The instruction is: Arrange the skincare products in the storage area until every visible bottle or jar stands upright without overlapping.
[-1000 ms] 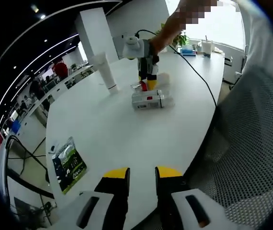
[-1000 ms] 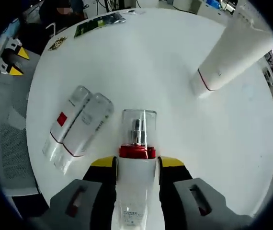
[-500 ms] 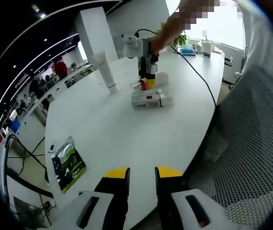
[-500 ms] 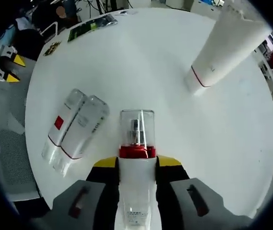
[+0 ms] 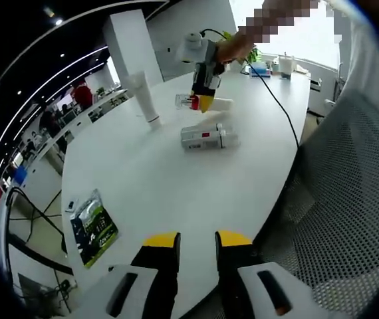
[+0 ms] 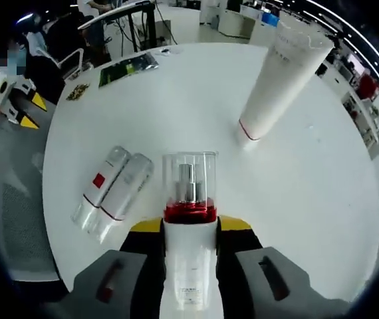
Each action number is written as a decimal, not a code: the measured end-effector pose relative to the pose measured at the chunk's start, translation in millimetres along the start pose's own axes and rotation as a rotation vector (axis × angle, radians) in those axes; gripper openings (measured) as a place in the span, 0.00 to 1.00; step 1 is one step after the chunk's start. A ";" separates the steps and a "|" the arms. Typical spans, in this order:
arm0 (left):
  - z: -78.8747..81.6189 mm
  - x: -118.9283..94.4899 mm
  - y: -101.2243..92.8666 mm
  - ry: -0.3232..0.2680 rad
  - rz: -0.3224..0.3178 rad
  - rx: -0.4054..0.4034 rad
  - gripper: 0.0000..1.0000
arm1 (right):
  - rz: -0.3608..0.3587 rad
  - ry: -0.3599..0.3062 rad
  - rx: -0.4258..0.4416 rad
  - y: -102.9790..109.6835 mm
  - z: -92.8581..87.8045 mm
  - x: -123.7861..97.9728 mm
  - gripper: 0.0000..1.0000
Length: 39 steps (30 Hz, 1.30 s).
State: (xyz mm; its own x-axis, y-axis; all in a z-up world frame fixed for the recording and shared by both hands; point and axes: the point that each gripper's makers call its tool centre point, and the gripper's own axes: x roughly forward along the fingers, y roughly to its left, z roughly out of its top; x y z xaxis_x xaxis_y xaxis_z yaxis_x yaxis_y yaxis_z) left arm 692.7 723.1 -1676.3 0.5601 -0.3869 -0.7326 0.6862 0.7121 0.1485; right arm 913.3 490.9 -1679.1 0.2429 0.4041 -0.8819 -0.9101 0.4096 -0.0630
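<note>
Red-collared spray bottle (image 6: 189,232) sits clamped between right gripper (image 6: 189,226) jaws; left gripper (image 5: 197,240) apparently empty, parted.

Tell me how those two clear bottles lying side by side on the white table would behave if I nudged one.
The two clear bottles look round-bodied and lie flat on the smooth table, so a sideways nudge would probably roll them. They touch along their length, so pushing one likely shifts both. Their glossy walls may be slippery in a gripper.
</note>
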 end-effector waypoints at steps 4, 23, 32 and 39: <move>0.5 0.2 -2.0 0.001 -0.007 0.010 0.22 | -0.044 -0.069 0.056 -5.0 2.3 -16.7 0.24; 22.3 -7.3 -6.3 -0.113 -0.033 -0.013 0.22 | -0.053 -0.551 0.446 54.3 81.3 -125.7 0.25; 42.6 -15.7 -26.6 -0.211 -0.150 -0.072 0.24 | 0.056 -0.714 0.562 112.8 117.1 -136.7 0.25; 41.4 -15.3 -34.2 -0.204 -0.182 -0.061 0.24 | 0.107 -0.742 0.566 161.0 121.7 -126.6 0.25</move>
State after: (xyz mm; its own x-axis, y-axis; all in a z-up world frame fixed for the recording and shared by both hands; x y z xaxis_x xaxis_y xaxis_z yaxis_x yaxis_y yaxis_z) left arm 679.9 680.4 -1642.6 0.5167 -0.6171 -0.5935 0.7583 0.6516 -0.0175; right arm 776.9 605.3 -1520.7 0.4969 0.8007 -0.3346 -0.6886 0.5985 0.4094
